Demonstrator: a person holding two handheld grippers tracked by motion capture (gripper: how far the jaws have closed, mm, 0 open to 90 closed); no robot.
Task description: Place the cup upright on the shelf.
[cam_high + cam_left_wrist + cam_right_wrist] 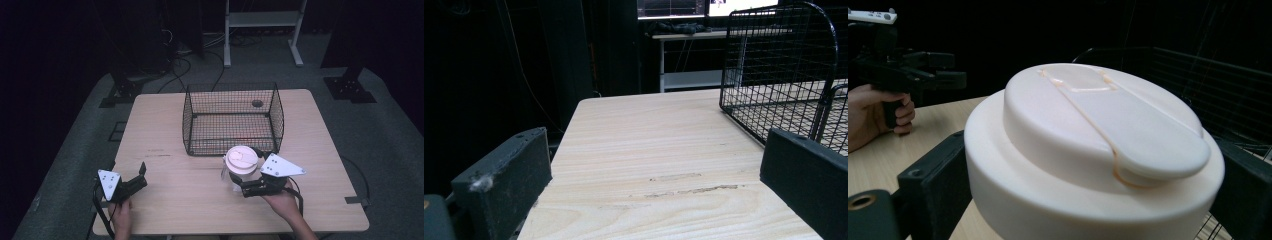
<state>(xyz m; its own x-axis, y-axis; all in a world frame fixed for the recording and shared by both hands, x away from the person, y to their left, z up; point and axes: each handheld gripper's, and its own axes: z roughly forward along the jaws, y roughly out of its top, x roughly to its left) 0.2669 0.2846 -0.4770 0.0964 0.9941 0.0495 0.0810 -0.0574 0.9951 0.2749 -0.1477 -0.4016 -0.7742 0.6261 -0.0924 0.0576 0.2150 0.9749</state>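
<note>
While the right gripper [239, 186] clamps a clear container with a broad cream-white round plastic lid [241, 159], its two black jaws press against opposite sides of the container just under the lid's rim, as the right gripper view shows with the lid [1098, 150] bulging up between them. Just beyond those fingers stands the black wire mesh basket [232, 120], its near wall close to the lid but apart from it. Both rest over the pale wooden table [165, 200].

Well off to the side of the held container, the left gripper [142, 176] sits low near the table's near edge with its jaws spread wide and nothing between them; ahead of its fingers [504, 175] lies bare wood [649, 150], and the basket's corner [784, 70] rises beyond the far jaw.
</note>
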